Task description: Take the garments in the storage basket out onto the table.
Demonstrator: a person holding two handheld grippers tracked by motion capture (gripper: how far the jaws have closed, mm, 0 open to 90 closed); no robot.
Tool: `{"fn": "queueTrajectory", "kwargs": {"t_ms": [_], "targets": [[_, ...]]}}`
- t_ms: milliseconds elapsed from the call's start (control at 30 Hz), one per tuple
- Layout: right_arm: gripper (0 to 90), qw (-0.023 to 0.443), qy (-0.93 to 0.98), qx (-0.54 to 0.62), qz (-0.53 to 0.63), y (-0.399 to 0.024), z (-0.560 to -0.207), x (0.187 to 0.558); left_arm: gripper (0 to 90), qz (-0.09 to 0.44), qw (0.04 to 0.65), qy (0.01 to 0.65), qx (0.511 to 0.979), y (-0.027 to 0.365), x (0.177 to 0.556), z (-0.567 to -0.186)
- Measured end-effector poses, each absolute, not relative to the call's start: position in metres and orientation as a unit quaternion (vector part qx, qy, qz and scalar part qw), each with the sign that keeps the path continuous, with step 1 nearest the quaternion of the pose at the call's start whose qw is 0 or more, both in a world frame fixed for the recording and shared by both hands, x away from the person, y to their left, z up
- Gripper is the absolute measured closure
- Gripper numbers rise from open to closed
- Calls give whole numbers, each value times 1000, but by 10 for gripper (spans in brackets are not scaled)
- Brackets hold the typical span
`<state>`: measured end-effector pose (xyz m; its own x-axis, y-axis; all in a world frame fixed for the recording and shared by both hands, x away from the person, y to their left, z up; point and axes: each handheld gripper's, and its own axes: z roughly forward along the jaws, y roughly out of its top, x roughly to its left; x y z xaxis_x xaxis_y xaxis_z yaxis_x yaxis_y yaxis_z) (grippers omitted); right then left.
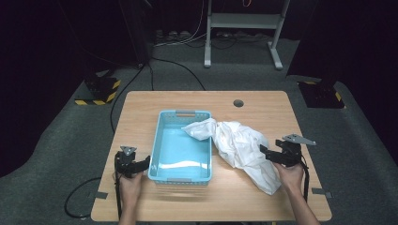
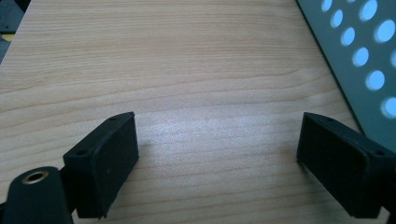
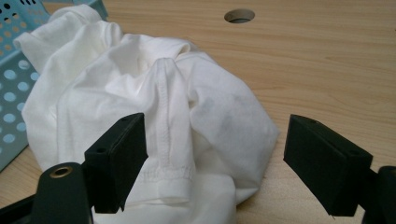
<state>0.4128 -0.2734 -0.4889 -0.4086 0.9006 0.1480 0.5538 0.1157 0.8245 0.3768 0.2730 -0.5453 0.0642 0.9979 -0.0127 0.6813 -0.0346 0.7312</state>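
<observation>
Counter: 1 wooden counter (image 1: pixel 155 101) with 1 round hole (image 1: pixel 238 103).
Room: dark; grey carpet (image 1: pixel 56 136).
Basket: 1, blue (image 1: pixel 161 140), mid-counter.
Cloth: 1, white (image 1: pixel 241 145), draped from basket rim onto counter.
Left tongs (image 2: pixel 217 158): spread, beside basket.
Right tongs (image 3: pixel 215 156): spread, at cloth.

Dark lab or studio: grey carpet (image 1: pixel 56 136); hazard-striped stand bases (image 1: pixel 99 89); floor cables (image 1: pixel 183 65).

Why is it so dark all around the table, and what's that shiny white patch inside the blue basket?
High view: light falls on the table while the room behind stays black; the patch is glare on the basket floor. Left gripper view: a pale sheen on the wood. Right gripper view: the white cloth looks sharp, softly shadowed.
</observation>
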Motion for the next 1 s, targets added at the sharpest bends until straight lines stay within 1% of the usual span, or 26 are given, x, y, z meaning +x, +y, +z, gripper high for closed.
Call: {"fn": "queueTrajectory", "kwargs": {"t_ms": [600,1000], "targets": [[210,207,734,521,384,-272,-519,422,127,269,294,629,667,273,377,-545],[211,208,732,527,379,-271,-532,427,127,269,293,629,668,273,377,-545]]}}
